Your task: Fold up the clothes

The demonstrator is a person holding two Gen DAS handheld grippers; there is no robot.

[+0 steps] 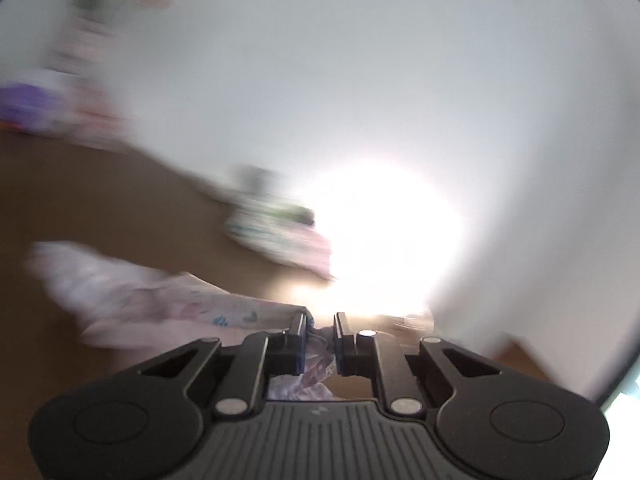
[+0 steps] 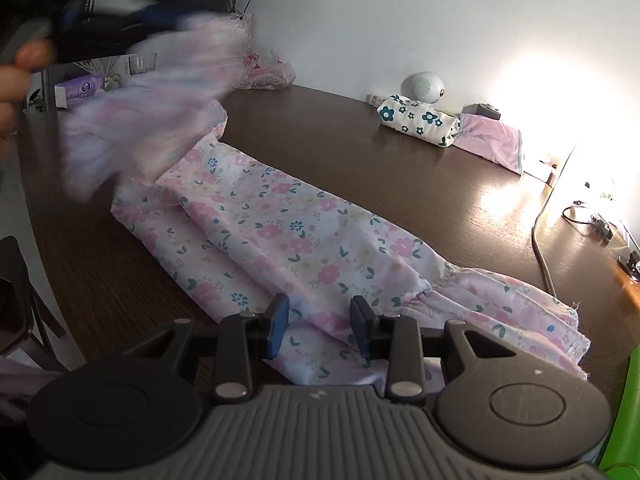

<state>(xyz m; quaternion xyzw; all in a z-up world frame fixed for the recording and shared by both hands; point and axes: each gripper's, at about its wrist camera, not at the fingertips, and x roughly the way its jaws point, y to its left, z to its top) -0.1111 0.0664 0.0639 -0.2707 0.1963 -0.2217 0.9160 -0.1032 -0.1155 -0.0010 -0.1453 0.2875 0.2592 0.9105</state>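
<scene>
Pink floral dress (image 2: 280, 240) on dark brown table (image 2: 360, 152)

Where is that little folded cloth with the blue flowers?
In the right wrist view the folded cloth lies at the table's far edge by the wall, between a white round gadget and a pink folded piece.

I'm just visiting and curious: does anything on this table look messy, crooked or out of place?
Nothing looks spilled or broken. The floral dress lies slantwise across the table, with one end lifted and blurred in the left hand-held gripper. A cable trails loosely along the right side. Two folded clothes sit neatly by the wall.
</scene>
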